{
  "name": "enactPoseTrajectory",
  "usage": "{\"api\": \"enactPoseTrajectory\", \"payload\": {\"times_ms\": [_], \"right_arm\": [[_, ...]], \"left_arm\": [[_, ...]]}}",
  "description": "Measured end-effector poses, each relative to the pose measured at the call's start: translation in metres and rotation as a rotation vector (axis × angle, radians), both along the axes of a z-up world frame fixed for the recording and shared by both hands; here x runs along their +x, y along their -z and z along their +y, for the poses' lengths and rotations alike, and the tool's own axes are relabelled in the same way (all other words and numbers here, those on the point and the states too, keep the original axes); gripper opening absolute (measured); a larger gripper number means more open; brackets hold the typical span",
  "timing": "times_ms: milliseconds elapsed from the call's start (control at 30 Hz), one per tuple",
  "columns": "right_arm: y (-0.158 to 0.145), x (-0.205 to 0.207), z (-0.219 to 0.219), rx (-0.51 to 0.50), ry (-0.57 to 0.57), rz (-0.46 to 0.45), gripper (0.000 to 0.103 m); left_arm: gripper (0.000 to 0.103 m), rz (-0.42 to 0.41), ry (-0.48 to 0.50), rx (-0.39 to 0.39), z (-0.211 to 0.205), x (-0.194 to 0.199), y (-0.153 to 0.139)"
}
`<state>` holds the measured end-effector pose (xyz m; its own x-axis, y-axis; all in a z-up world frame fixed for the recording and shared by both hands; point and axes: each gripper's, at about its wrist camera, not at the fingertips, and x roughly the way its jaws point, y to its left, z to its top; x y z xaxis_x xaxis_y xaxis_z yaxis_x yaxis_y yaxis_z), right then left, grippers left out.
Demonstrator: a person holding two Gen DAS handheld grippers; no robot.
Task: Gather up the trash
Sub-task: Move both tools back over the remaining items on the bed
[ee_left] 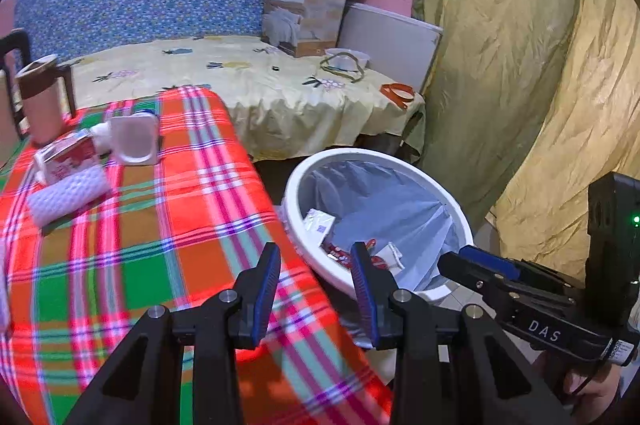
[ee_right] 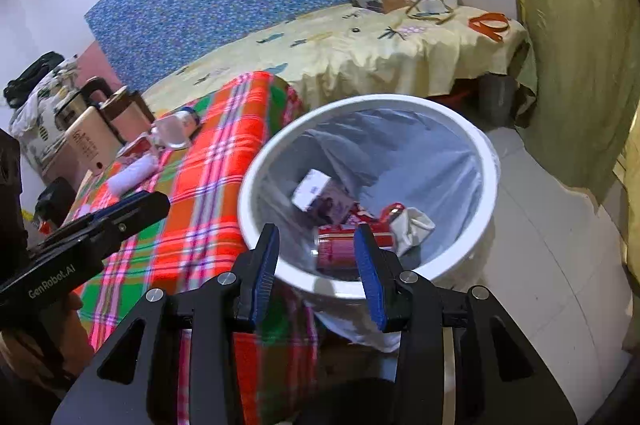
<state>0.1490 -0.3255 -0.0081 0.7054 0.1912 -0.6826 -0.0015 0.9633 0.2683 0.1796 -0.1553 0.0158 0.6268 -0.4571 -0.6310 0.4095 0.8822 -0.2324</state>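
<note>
A white round trash bin (ee_right: 486, 153) with a blue liner stands on the floor beside the plaid-covered table (ee_left: 136, 265). Inside lie a white box (ee_right: 310, 191), a red can (ee_right: 336, 245) and crumpled paper (ee_right: 414, 225). My right gripper (ee_right: 316, 265) is open and empty above the bin's near rim. My left gripper (ee_left: 316, 289) is open and empty over the table's right edge, next to the bin (ee_left: 296, 193). On the table's far left lie a white foam roll (ee_left: 68, 195), a red-and-white carton (ee_left: 66, 157) and a clear plastic container (ee_left: 134, 139).
A brown mug (ee_left: 40, 101) stands at the table's far corner. A bed with a yellow sheet (ee_left: 248, 85) lies behind, holding a cardboard box (ee_left: 304, 11) and orange strap (ee_left: 398, 93). A yellow-green curtain (ee_left: 520, 65) hangs on the right. Kettles (ee_right: 92, 125) stand left of the table.
</note>
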Motion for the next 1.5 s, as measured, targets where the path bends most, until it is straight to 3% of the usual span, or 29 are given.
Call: {"api": "enactPoseTrajectory", "payload": {"times_ms": [833,1500], "right_arm": [[-0.011,-0.011,0.07,0.008,-0.181,-0.038,0.044],[-0.013,0.001,0.114,-0.012,-0.271,-0.023,0.044]], "left_arm": [[0.036,-0.028,-0.212,0.032,0.095,-0.045,-0.001],[0.036,-0.012,-0.417,0.058,0.166,-0.045,0.008]]}}
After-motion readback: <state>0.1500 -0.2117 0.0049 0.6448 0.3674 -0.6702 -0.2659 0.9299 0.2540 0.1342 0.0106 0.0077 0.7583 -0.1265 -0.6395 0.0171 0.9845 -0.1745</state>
